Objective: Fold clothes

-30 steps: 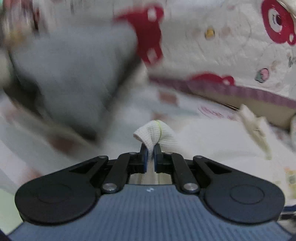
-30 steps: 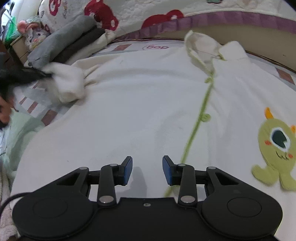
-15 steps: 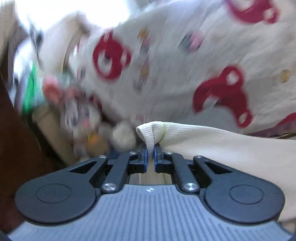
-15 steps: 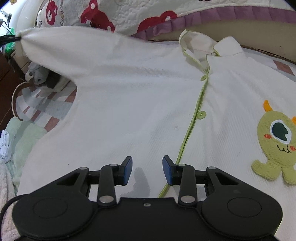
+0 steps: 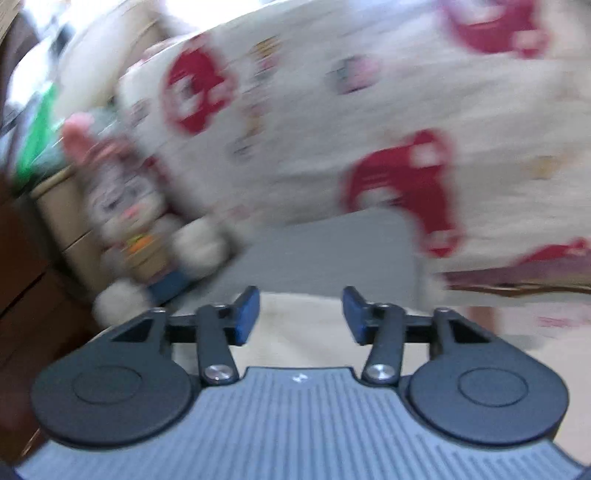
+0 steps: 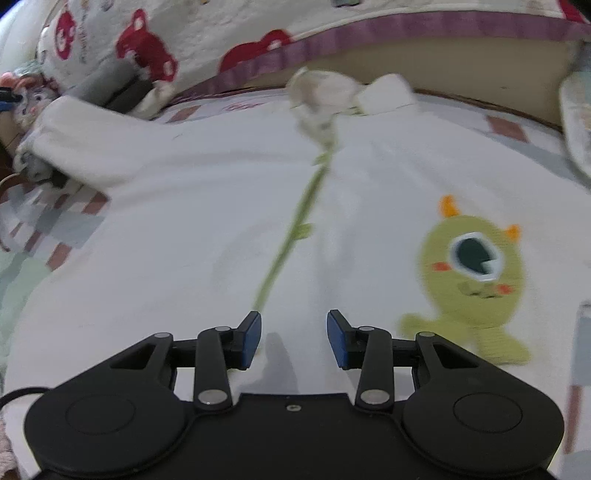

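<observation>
A cream child's shirt (image 6: 184, 206) lies spread face up on the bed, with a green button placket (image 6: 295, 221) down its middle and a green monster patch (image 6: 472, 266) on the right. Its left sleeve (image 6: 85, 133) stretches out to the far left. My right gripper (image 6: 293, 334) hovers open over the shirt's lower middle, holding nothing. In the blurred left wrist view, my left gripper (image 5: 300, 314) is open above cream sleeve cloth (image 5: 299, 332), with nothing between its fingers.
A quilt with red bear prints (image 5: 369, 129) and a purple border (image 6: 406, 29) is heaped along the back. A plush toy (image 5: 129, 218) sits at the left by a cardboard box (image 5: 59, 210). Grey folded cloth (image 5: 325, 254) lies behind the sleeve. A checked sheet (image 6: 48, 221) covers the bed.
My left gripper has opened and let go of the sleeve cuff, which now lies stretched out to the left on the bed. My right gripper stays open over the shirt.
</observation>
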A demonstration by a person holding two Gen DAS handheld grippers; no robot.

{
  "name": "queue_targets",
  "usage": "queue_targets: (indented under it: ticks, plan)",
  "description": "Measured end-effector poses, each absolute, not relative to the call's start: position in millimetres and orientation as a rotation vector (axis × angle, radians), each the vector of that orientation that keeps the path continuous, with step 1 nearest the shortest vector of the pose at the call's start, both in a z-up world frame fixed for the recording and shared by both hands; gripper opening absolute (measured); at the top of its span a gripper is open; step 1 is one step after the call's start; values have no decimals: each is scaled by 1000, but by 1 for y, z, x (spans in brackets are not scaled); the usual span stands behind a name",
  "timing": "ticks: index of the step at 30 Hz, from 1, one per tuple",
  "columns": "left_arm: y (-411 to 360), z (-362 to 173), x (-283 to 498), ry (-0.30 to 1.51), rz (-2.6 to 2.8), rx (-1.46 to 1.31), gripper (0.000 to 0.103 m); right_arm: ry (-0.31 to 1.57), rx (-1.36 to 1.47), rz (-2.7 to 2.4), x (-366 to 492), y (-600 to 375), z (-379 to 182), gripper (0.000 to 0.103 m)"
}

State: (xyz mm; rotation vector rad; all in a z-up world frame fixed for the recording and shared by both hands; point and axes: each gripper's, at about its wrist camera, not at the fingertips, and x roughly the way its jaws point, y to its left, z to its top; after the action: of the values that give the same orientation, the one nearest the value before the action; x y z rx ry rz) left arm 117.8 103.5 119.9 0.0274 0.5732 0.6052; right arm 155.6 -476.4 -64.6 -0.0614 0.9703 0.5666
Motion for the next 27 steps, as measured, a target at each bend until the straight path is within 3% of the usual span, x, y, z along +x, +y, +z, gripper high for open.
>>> queue_targets:
  ticks: [4,7,13,19,27]
  plan:
    - [23,115,140,585,355,49,56,932,-45,532,168,-493,-52,46]
    - [-34,86,172,647,160,15,60,891,-43,505,177,-499,-42,52]
    - [-116,17,243,757,-40,-42,61,855,-73,472,219,-506,-23,52]
    - [-147,-44,311,822,-80,-54,61,856,-27,452,283,-511,-10,52]
    - [-146,-88,383,860,-78,-102,62,805,-200,530,378,-478,-33,51]
